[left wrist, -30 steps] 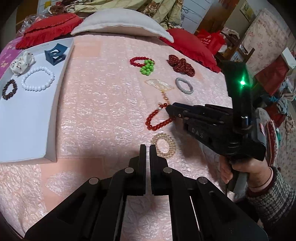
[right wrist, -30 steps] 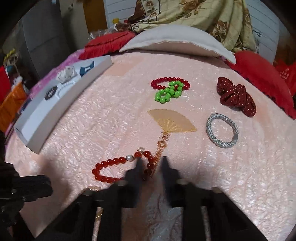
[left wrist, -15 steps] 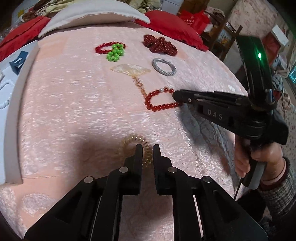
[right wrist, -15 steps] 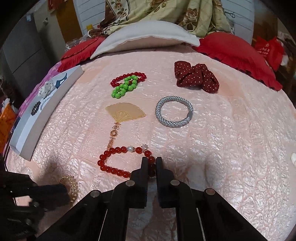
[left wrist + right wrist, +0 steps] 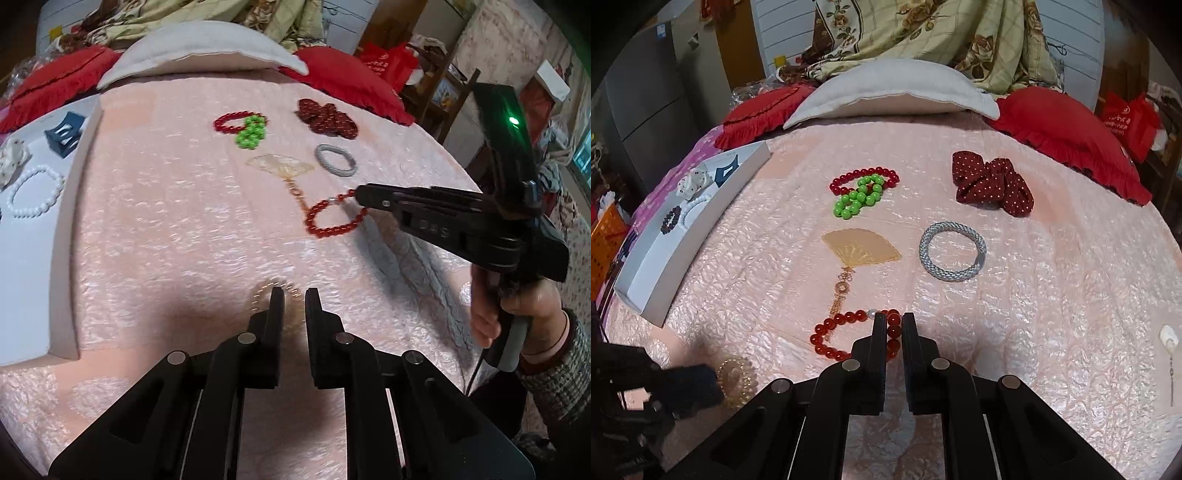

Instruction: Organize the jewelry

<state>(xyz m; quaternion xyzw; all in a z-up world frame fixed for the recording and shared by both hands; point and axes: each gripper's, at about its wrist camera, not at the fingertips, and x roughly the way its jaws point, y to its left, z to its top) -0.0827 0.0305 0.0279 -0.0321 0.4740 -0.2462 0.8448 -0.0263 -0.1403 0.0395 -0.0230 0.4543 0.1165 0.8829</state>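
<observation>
- A shallow white rectangular tray (image 5: 687, 254) lies at the left edge of the pink quilted bed (image 5: 1052, 295). It holds a white bead bracelet (image 5: 35, 195), a dark bead bracelet (image 5: 670, 220), a blue openwork clip (image 5: 64, 133) and a white fabric piece (image 5: 692, 181).
- The left tongs (image 5: 293, 295) hover low over a gold coiled wire bracelet (image 5: 737, 378) near the bed's front edge. Their fingers stand a narrow gap apart, with the coil's far rim showing between and beside the tips; whether they touch it I cannot tell.
- A pale gold fan-shaped pendant with a chain (image 5: 860, 251) lies mid-bed, with a red bead bracelet overlapped by a green bead bracelet (image 5: 858, 195) beyond it.
- The right tongs (image 5: 894, 319) have their fingers narrowly apart, straddling the right side of a red bead bracelet with one white bead (image 5: 849, 332), beads showing between the fingers.
- A silver woven bangle (image 5: 953, 251) lies right of the fan.
- A dark red polka-dot scrunchie (image 5: 991, 186) sits beyond the bangle, near the red pillows (image 5: 1067, 140).
</observation>
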